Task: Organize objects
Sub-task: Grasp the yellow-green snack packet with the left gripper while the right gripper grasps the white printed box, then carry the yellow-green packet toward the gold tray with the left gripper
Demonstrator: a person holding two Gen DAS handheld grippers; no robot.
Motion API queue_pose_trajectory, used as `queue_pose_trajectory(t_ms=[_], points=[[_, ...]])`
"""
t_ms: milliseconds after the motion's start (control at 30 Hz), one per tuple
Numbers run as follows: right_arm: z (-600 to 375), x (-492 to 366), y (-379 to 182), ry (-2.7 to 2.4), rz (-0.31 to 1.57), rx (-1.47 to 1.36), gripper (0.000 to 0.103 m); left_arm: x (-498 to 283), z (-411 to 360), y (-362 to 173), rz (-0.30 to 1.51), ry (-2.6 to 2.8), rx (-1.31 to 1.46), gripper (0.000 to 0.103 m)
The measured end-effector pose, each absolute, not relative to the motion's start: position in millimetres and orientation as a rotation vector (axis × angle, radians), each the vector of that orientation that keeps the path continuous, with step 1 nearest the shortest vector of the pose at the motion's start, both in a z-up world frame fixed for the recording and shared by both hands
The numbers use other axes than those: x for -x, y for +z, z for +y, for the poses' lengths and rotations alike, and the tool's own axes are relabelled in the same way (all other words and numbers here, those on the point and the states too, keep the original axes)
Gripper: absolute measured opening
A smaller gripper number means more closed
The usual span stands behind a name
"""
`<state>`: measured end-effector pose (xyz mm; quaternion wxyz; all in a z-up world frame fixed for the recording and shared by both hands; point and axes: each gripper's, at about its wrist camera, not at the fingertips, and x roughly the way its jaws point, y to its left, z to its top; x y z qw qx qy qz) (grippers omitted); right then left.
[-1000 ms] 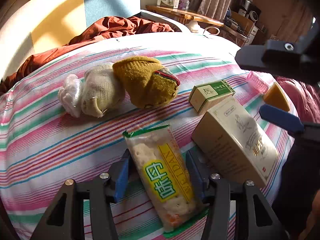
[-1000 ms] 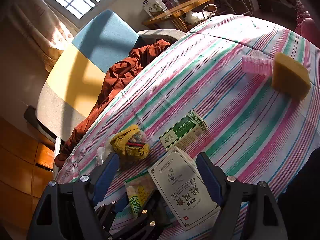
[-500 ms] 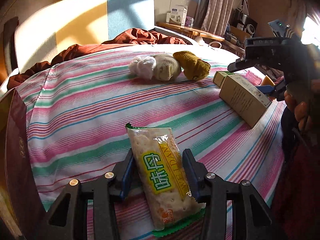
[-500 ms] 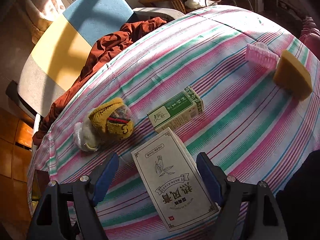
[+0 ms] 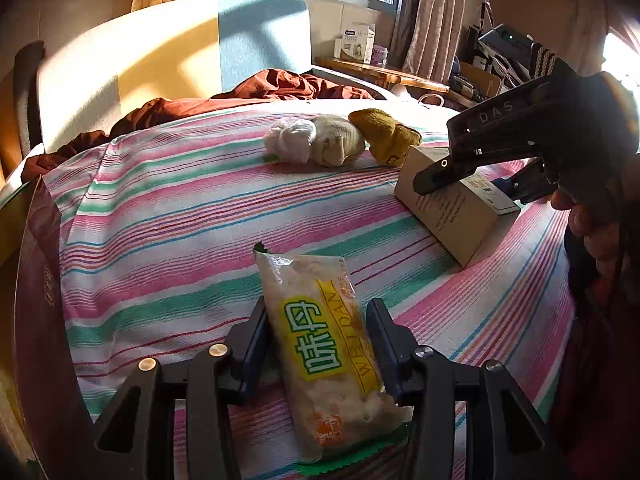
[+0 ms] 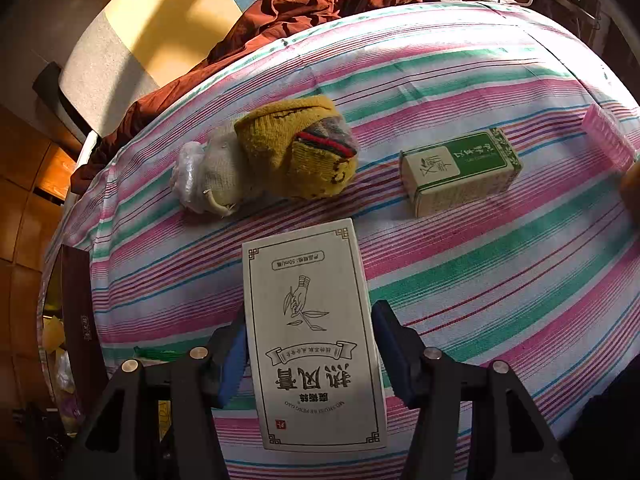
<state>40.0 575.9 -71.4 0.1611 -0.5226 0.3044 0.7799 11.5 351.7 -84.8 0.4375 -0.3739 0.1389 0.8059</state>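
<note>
Bed [image 5: 192, 208], covered in a pink, green and white striped cotton sheet, serves as the sorting surface; a rust-brown crumpled blanket [image 5: 280, 88] lies bunched at its far edge, against the yellow and blue upholstered headboard [image 5: 180, 48]. Large cream cardboard box printed with a hand-and-leaf drawing [image 6: 312, 340] lies flat on the sheet between the fingers of the right gripper [image 6: 308, 356], whose jaws are closing on its long sides; whether the blue pads already press cannot be told. Clear plastic packet of crackers with a yellow and green label [image 5: 324, 352] sits lengthwise in the left gripper [image 5: 316, 344], clenched at its sides, probably so that it can be carried flat. Cluster of three balled items, a mustard-yellow knitted sock [image 6: 296, 152], a cream sock [image 6: 224, 180] and a white plastic wad [image 6: 186, 176], rests touching one another beyond the large box, apparently already grouped; small green and cream carton [image 6: 460, 168] lies apart to their right; pink ribbed plastic piece [image 6: 604, 136] at the frame edge.
</note>
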Motion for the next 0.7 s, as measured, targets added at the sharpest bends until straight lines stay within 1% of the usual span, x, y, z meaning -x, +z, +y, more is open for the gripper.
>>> queue_pose_trajectory(t_ms=[133, 233, 700], points=[[564.4, -30.4, -76.3, 2.226, 0.782, 1.571, 0.059, -11.9, 352.9, -85.1, 0.352, 2.009, 0.924, 0.05], [560.9, -28.3, -77.9, 2.209, 0.741, 1.596, 0.055, -11.7, 353.4, -85.3, 0.353, 2.011, 0.922, 0.05], [558.8, -26.3, -78.1, 2.209, 0.735, 1.597, 0.055, -14.2, 351.3, -85.5, 0.35, 2.021, 0.915, 0.046]])
